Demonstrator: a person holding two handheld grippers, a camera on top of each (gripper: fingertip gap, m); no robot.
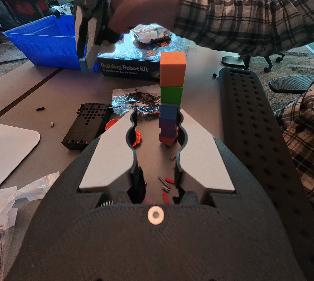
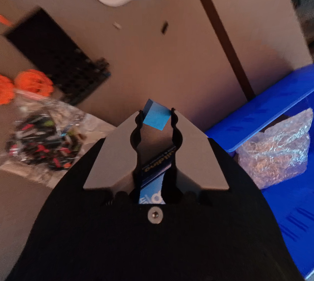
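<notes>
A tower of cubes [image 1: 171,95] stands on the grey table [image 1: 76,85]: orange on top, then green, blue, purple, and a skewed red one at the base. My left gripper [image 1: 156,112] is open, and the tower's lower cubes sit close against the inner side of its right finger [image 1: 197,145]. I cannot tell whether they touch. My right gripper [image 2: 156,111] is shut on a light blue cube [image 2: 156,117], tilted between the fingertips. In the left wrist view it [image 1: 85,67] hangs pointing down at the upper left, held by a hand in a plaid sleeve, near the blue bin.
A blue bin [image 1: 42,41] holding a plastic bag [image 2: 275,147] is at the back left, with a dark kit box [image 1: 129,67] beside it. A black perforated block [image 1: 88,124], a bag of parts [image 1: 136,101], orange gears [image 1: 137,138], loose pins [image 1: 165,184] and a long black perforated piece [image 1: 251,119] lie around. The grippers' ends are close to 25 centimeters from one another.
</notes>
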